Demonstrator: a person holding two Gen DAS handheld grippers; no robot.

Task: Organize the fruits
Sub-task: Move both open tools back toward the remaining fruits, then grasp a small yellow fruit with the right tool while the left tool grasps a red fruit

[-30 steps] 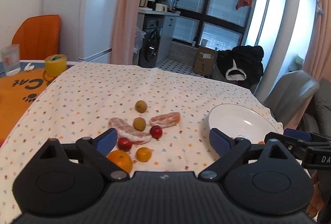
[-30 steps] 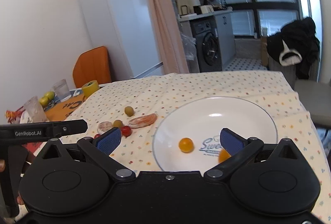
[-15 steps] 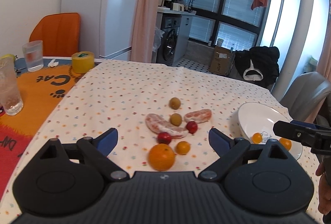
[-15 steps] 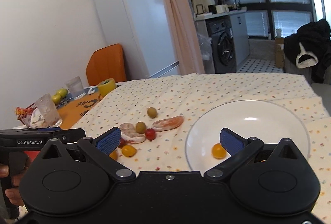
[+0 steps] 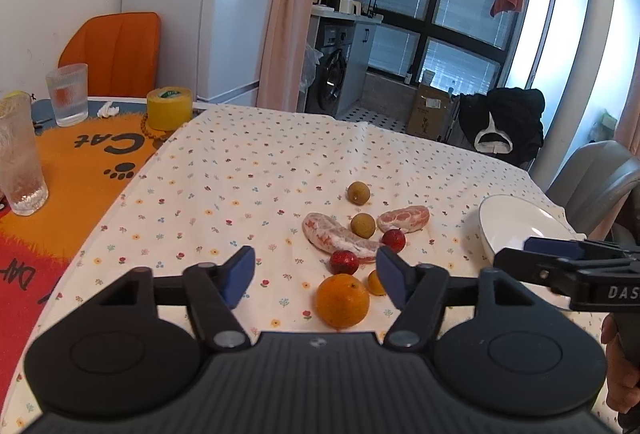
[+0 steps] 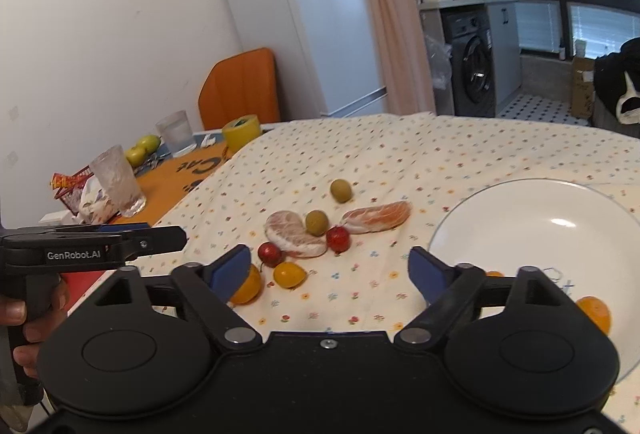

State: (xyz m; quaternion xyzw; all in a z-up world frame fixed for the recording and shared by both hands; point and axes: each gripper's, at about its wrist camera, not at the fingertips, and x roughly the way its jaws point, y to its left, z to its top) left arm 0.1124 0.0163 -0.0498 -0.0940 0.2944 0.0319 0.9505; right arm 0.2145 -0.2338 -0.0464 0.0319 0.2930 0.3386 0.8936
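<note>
Floral tablecloth point(image 5: 248, 169), left gripper point(image 5: 316, 274) narrowed since earlier yet empty above orange point(image 5: 342, 300), right gripper point(image 6: 330, 270) wide, empty

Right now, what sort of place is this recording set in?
Most likely a home dining area beside a kitchen or laundry nook: a table under a floral tablecloth, a white fridge, and a washing machine by the windows.

"Cat" reads in dark letters on the orange mat point(image 5: 80, 169). "GenRobot.AI" sits white on the left gripper point(image 6: 120, 240), and "DAS" shows on the right gripper point(image 5: 560, 258), cut off at the frame edge.
</note>
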